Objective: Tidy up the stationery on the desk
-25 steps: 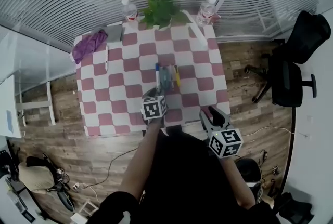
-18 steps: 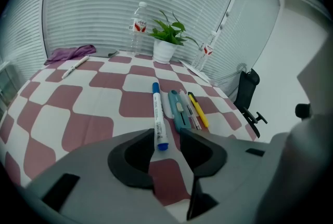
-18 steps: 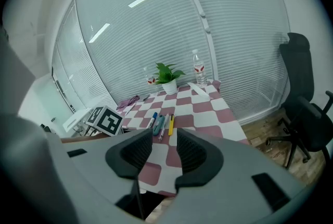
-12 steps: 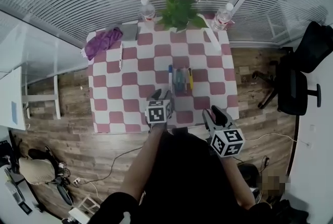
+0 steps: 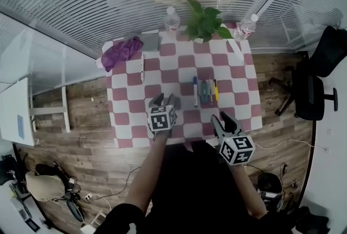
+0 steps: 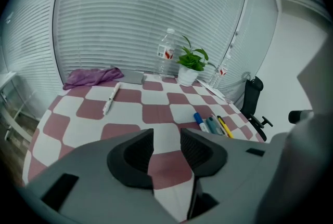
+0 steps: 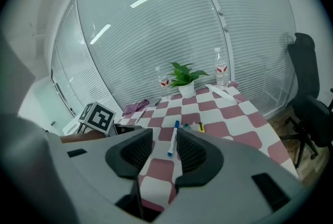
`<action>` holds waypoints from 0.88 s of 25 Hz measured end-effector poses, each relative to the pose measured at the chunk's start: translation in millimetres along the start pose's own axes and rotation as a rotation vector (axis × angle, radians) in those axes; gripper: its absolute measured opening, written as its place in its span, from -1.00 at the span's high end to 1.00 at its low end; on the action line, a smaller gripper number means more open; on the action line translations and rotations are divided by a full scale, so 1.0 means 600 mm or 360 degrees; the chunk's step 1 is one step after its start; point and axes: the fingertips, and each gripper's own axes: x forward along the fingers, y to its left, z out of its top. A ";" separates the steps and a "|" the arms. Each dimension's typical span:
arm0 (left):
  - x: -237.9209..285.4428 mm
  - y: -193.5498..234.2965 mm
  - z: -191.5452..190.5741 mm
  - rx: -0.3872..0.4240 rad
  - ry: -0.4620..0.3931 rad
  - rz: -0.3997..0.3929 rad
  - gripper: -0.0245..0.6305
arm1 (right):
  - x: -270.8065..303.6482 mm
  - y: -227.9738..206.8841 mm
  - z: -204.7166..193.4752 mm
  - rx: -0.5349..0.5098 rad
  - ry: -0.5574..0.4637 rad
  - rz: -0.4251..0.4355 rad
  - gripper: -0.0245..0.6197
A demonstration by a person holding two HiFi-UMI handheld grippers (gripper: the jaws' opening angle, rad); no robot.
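- The left gripper (image 5: 164,99) is pictured at lower centre of the head view, over the near part of a pink-and-white checkered table (image 5: 238,113). Its jaws have just been opening and are parted, with only tabletop seen between them.
- The right gripper (image 5: 222,119) is held to the lower right of centre, at the table's near edge. Its jaws are spread and nothing is gripped.
- In the right gripper view, a blue-capped marker (image 5: 195,92) is framed in the gap between the jaws, lying well beyond them.
- That marker, a teal pen (image 5: 204,92) and a yellow pen (image 5: 214,89) are laid side by side, close together, right of the table's centre.
- A white pen (image 5: 142,67) is seen alone toward the table's upper left, well apart from the group and near a purple cloth (image 5: 120,51).
- Along the far edge, a water bottle (image 5: 172,18), a potted plant (image 5: 205,21) and a second bottle (image 5: 246,26) are lined up.
- A black office chair (image 5: 314,86) is shown at the frame's right edge, on the wooden floor.
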 end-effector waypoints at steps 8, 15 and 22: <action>0.035 0.174 0.047 0.0003 -0.0002 0.0145 0.41 | 0.045 0.071 -0.021 0.0014 0.0072 -0.0107 0.42; 0.091 0.266 0.088 -0.0017 0.0006 0.0201 0.41 | 0.065 0.092 -0.049 0.0076 0.0129 -0.0254 0.42; 0.123 0.275 0.087 0.0040 0.0072 0.0180 0.42 | 0.060 0.090 -0.053 0.0120 0.0144 -0.0346 0.42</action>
